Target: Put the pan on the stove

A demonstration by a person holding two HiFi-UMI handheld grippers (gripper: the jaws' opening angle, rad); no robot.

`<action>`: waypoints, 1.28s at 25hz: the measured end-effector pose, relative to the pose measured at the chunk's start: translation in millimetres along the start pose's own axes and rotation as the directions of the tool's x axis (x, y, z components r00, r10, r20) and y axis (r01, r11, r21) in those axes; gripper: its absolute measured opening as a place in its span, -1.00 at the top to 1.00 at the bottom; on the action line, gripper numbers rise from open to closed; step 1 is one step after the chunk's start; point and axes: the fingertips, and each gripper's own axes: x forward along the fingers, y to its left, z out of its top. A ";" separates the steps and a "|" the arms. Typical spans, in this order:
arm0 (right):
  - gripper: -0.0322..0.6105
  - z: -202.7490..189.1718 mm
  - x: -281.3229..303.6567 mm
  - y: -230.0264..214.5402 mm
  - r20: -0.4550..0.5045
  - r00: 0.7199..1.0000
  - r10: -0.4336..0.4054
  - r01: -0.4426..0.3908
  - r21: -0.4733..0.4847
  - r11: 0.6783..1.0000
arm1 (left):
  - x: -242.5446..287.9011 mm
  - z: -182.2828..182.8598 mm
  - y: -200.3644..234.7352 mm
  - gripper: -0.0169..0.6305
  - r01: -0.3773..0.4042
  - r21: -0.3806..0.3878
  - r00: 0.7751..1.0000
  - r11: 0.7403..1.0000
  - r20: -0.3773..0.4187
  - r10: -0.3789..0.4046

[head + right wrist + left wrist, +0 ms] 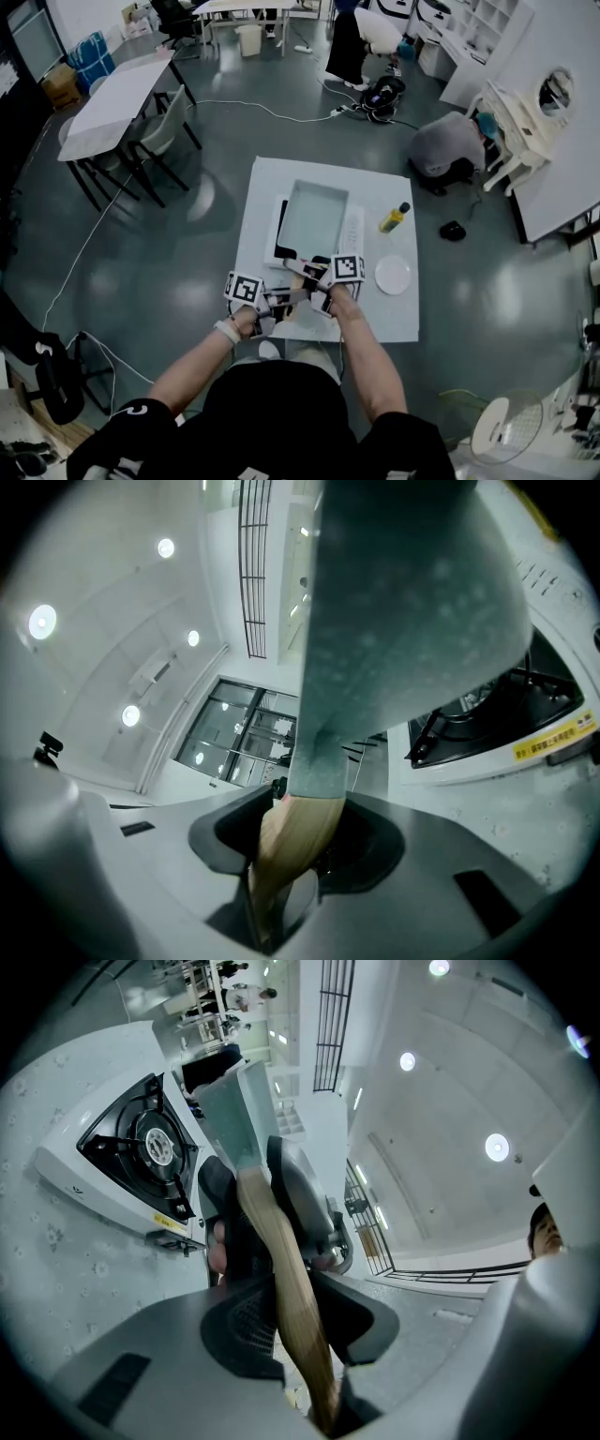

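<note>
As left gripper (251, 1185) and right gripper (314, 279) clamp the pan (312, 217), a white table (394, 314) (grey floor (187, 244)) carries the stove (141, 1143).

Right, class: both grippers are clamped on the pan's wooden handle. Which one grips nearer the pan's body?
The right gripper: it holds the handle right beside the pan, while the left gripper clamps further back toward the free end.

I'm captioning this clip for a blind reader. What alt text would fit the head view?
Seen from above, a person's left gripper and right gripper both clamp the wooden handle of a grey rectangular pan over a stove on a white table. A yellow bottle and white plate sit to its right.
</note>
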 end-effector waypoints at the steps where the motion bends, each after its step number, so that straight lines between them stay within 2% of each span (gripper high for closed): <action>1: 0.44 1.8 0.1 -3.5 -0.003 1.000 0.002 -0.002 0.007 1.000 | 1.9 2.0 3.6 0.68 0.000 0.002 1.000 1.000 -0.002 0.000; 6: 0.44 6.0 1.8 -18.4 -0.016 1.000 -0.001 0.002 0.034 0.999 | 10.5 5.9 4.6 0.68 0.054 -0.079 0.998 0.995 0.012 -0.054; 9: 0.44 10.6 0.0 -27.7 -0.019 1.000 -0.005 0.006 0.045 0.999 | 14.4 9.2 15.4 0.68 0.033 -0.091 0.999 0.995 0.010 -0.032; 11: 0.44 12.7 0.7 -35.9 -0.023 1.000 -0.020 0.021 0.046 0.999 | 14.2 12.7 22.5 0.68 0.025 -0.079 1.000 0.997 0.007 -0.024; 13: 0.43 14.7 1.1 -42.4 -0.027 0.999 -0.022 0.023 0.049 0.999 | 14.1 16.7 31.1 0.68 0.002 -0.035 1.000 0.999 -0.005 -0.002; 15: 0.43 18.8 2.7 -43.9 -0.031 1.000 0.006 -0.006 0.006 1.000 | 16.1 18.9 35.5 0.68 0.000 -0.022 1.000 1.000 -0.008 0.000; 17: 0.43 27.1 7.8 -38.6 -0.044 0.996 0.073 -0.077 -0.117 0.990 | 17.4 21.1 38.3 0.68 0.004 -0.018 1.000 1.000 -0.011 -0.004; 18: 0.43 28.1 8.3 -40.7 -0.044 0.996 0.074 -0.079 -0.117 0.990 | 17.0 22.7 41.3 0.68 -0.007 -0.003 1.000 1.000 -0.016 0.007; 20: 0.43 22.0 4.3 -54.6 -0.033 0.999 0.007 -0.007 0.015 1.000 | 14.9 25.9 49.8 0.68 -0.048 0.047 0.998 0.998 -0.028 0.049; 22: 0.43 19.1 3.7 -59.7 -0.034 0.999 -0.004 0.006 0.073 0.997 | 16.4 25.7 51.7 0.68 -0.043 0.033 0.999 0.999 -0.027 0.044; 25: 0.42 19.8 5.3 -63.1 -0.049 0.999 0.013 -0.010 0.065 0.998 | 22.8 22.0 47.7 0.68 0.013 -0.083 1.000 0.996 -0.006 -0.013; 26: 0.42 19.7 5.2 -66.6 -0.054 0.999 0.006 -0.002 0.062 0.998 | 23.3 22.0 49.2 0.68 0.014 -0.091 1.000 0.996 -0.005 -0.014; 29: 0.42 18.6 4.0 -76.8 -0.065 0.998 -0.016 0.020 0.058 0.998 | 20.8 24.9 62.3 0.68 -0.039 -0.018 0.999 0.999 -0.022 0.038; 32: 0.42 17.9 4.4 -83.9 -0.071 0.997 -0.013 0.018 0.071 0.997 | 21.2 26.8 69.2 0.68 -0.060 0.004 0.998 0.998 -0.030 0.060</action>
